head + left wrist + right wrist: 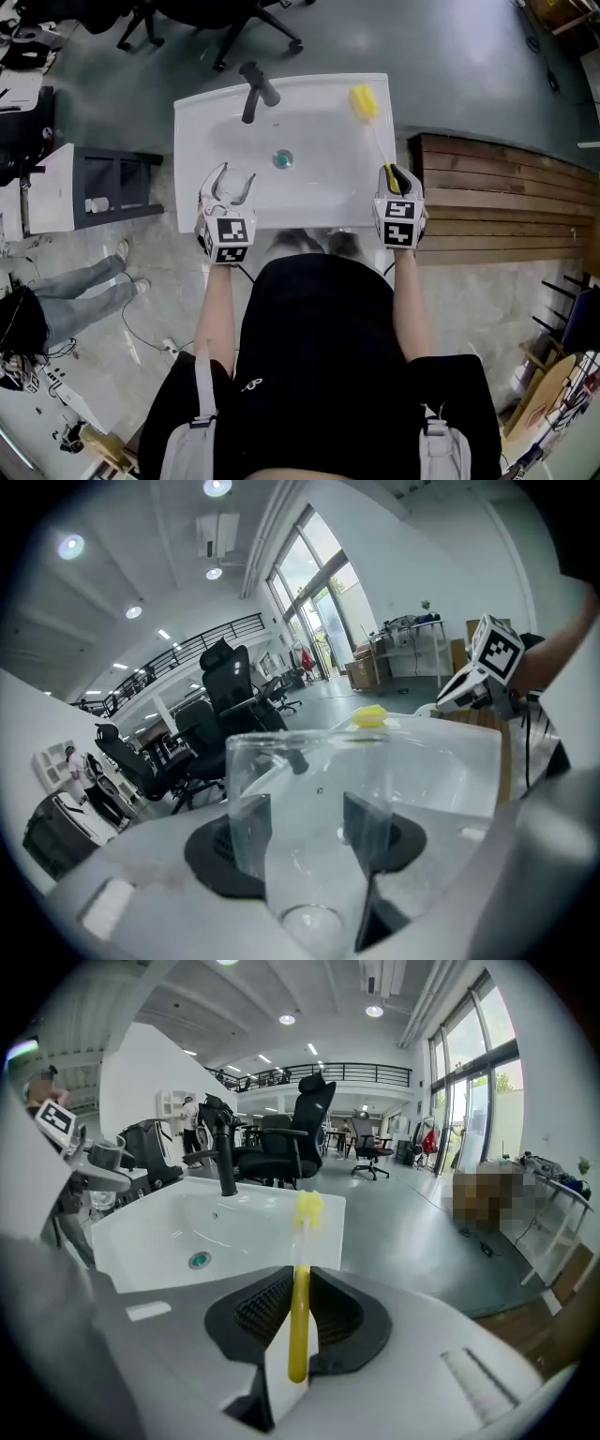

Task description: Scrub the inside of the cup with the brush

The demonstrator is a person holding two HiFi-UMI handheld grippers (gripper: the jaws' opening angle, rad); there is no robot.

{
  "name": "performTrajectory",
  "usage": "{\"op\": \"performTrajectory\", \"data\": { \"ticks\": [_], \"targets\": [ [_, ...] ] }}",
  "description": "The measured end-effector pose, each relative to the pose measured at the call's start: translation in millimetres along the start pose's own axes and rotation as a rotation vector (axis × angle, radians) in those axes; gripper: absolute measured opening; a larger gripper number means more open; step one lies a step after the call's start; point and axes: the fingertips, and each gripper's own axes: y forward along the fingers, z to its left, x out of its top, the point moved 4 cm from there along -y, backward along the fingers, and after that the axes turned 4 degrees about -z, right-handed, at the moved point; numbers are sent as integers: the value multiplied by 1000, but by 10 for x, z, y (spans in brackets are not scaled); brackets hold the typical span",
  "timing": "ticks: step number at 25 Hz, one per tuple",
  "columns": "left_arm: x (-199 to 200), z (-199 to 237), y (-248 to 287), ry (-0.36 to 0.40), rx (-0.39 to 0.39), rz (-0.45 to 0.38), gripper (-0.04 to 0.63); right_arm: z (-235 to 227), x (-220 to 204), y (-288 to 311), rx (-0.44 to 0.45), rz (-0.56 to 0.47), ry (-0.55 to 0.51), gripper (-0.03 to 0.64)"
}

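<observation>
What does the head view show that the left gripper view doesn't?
Only the head view shows the wearer's black top and a bystander's jeans-clad legs. Only the left gripper view shows ceiling lights and tall windows. Both show the white sink, the clear cup and the brush's yellow head.

Your head view looks steeply down from high above the sink (314, 178); your left gripper view and right gripper view sit low and close, looking along their jaws across it; all three share the sink and the brush (363, 101).
</observation>
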Motion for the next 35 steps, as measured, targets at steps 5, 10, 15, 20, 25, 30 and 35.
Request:
{"op": "performTrajectory", "data": {
  "ticks": [5, 10, 15, 20, 25, 30, 35],
  "targets": [
    [29, 174, -41, -49, 0, -30, 265, 55, -108, 64, -20, 35, 27, 55],
    [-34, 341, -40, -71, 11, -34, 265, 109, -192, 107, -39, 67, 38, 57],
    [-86, 535, -4, -82, 14, -44, 265, 137, -250, 139, -68, 97, 43, 57],
    [-160, 742, 62, -74, 14, -58, 265, 158, -258, 159, -98, 110, 58, 58],
    [-190, 911, 160, -77, -2, -81, 265, 153, -260, 150, -139, 143, 55, 64],
    [-235, 1104, 249, -110, -18, -101, 265, 185, -186, 136, -164, 139, 62, 100],
    [-326, 1333, 358, -136, -22, -115, 265, 182, 6, 81, -221, 112, 50, 101]
  ]
}}
